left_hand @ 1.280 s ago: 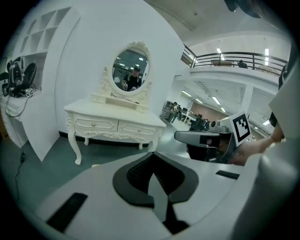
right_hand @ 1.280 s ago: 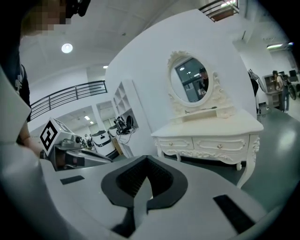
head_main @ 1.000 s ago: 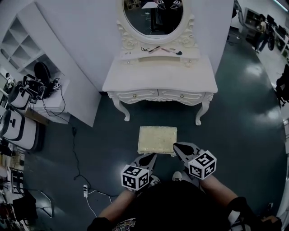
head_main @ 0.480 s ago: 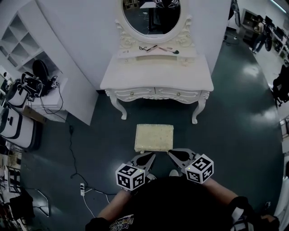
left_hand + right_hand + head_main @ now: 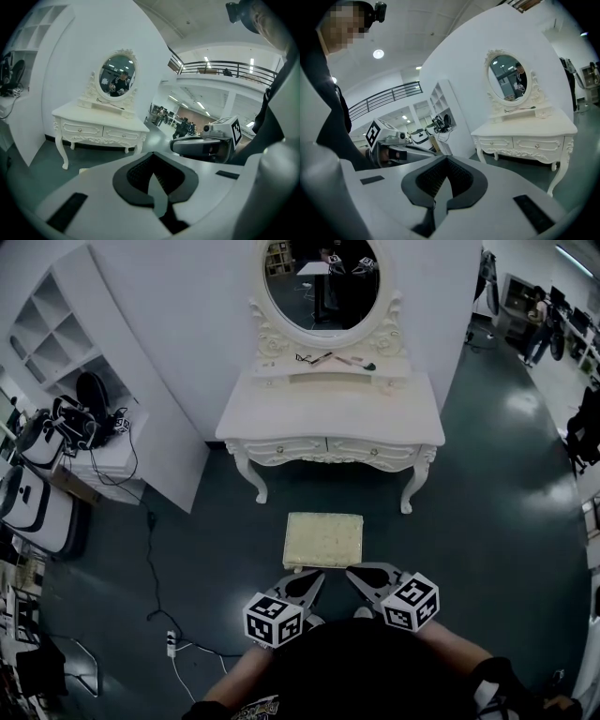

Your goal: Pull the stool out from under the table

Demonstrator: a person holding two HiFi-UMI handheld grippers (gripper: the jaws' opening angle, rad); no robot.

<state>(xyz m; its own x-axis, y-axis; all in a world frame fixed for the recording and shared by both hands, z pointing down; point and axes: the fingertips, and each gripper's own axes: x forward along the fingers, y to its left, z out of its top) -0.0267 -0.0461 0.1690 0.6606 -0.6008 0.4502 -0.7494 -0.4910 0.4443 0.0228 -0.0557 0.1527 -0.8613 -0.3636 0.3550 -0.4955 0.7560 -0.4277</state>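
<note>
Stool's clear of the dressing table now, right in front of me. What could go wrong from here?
The stool stands free just ahead of the left gripper and right gripper. Both are shut and empty, so nothing steadies it, and a step forward could knock it or trip you. A power strip with its cable lies on the floor to the left, so stepping there risks a snag.

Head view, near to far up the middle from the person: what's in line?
Left claw and right claw, level with each other → stool → dressing table → oval mirror.
</note>
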